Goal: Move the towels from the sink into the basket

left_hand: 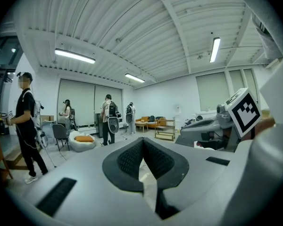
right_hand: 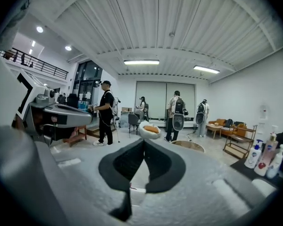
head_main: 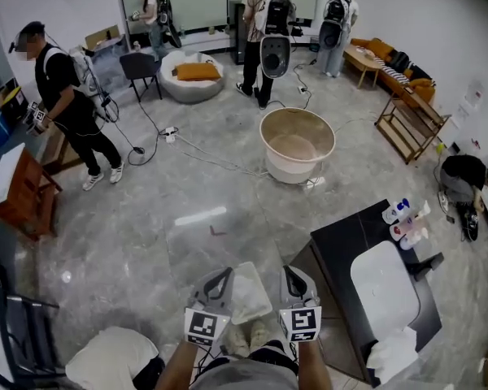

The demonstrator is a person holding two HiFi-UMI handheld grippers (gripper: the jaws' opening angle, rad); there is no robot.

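left gripper [head_main: 215, 279]: bottom middle of the head view, jaws pressed together. in the left gripper view its dark fingertips [left_hand: 131, 158] meet at the tips, with only floor showing through the slit below them. nothing pinched.

right gripper [head_main: 294, 276]: just beside the left one, jaws fully together. its fingertips [right_hand: 156, 163] meet the same way and it's empty. both grippers point out across the room, about level, side by side.

towel [head_main: 394, 353]: white and crumpled, at the near end of the black worktop [head_main: 338, 254], right at the near end of the white sink [head_main: 382, 287]. can't tell if any of it hangs into the basin.

basket [head_main: 297, 140]: round pale tub on the floor, well apart from the worktop, out past its far edge. its rim also shows in the right gripper view, past the jaws.

bottles [head_main: 403, 218]: clustered at the far edge of the worktop, just beside the sink's far end.

person in black [head_main: 65, 96]: standing at the left of the room. more people are along the far wall.
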